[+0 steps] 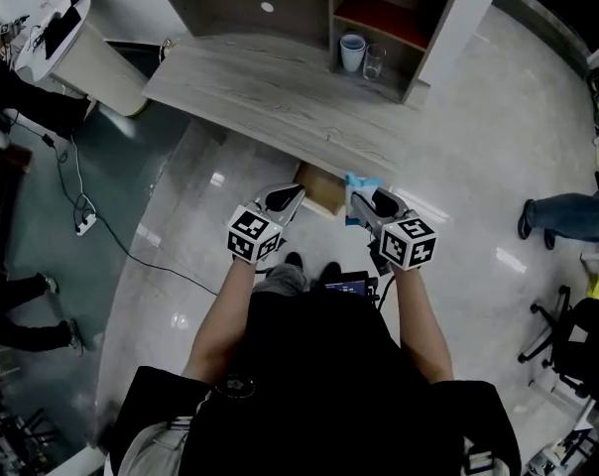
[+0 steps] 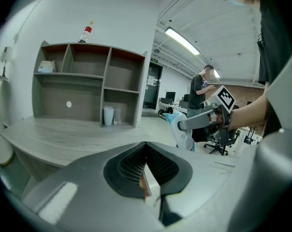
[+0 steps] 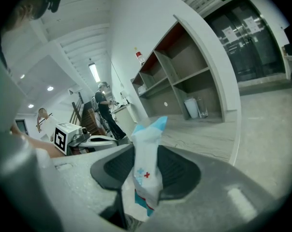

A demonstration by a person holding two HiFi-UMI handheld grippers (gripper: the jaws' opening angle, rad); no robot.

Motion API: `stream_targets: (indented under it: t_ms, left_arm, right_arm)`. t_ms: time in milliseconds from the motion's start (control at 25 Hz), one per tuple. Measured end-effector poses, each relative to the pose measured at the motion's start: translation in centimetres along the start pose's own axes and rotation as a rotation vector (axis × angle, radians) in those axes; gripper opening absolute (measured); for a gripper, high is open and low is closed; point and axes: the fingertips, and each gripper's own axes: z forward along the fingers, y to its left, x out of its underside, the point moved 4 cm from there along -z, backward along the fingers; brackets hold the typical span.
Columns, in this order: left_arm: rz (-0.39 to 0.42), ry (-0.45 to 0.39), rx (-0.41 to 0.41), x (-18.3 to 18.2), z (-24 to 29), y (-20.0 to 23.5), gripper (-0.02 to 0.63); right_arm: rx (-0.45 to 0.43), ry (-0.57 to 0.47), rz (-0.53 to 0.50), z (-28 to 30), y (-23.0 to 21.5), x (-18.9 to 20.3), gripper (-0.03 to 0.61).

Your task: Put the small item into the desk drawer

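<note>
The right gripper is closed on the packet, a small white and blue pouch with a red cross printed on it. The packet stands upright between the jaws and its top rises above them. In the head view it sits just right of the frame centre, in the air in front of the desk edge, and it does not touch the desk.

The left gripper has its jaws almost together (only a thin slit shows between them) and it holds nothing. In the head view it is just left of centre, near the right gripper but apart from it.

Between the two gripper tips, under the desk edge, the brown drawer stands out from the desk. The packet is just beside it, toward the right side of the frame, not inside it.

In the upper middle of the head view, a shelf stands on the desk, with a cup and a glass side by side in its lower compartment.
</note>
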Motion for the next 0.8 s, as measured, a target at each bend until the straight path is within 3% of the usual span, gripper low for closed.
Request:
stream_targets:
  t_ms: [480,800]
  left_arm:
    - [-0.039,0.023,-0.016,2.1,0.6,2.2,0.0]
    - [-0.086,0.022,-0.018,4.4,1.9,5.5,0.0]
  right_arm:
    - [-0.037,0.118,-0.075,4.0,-1.2,1.1,0.155]
    - [-0.049,0.255,-0.18,9.2,-1.4,3.5,0.155]
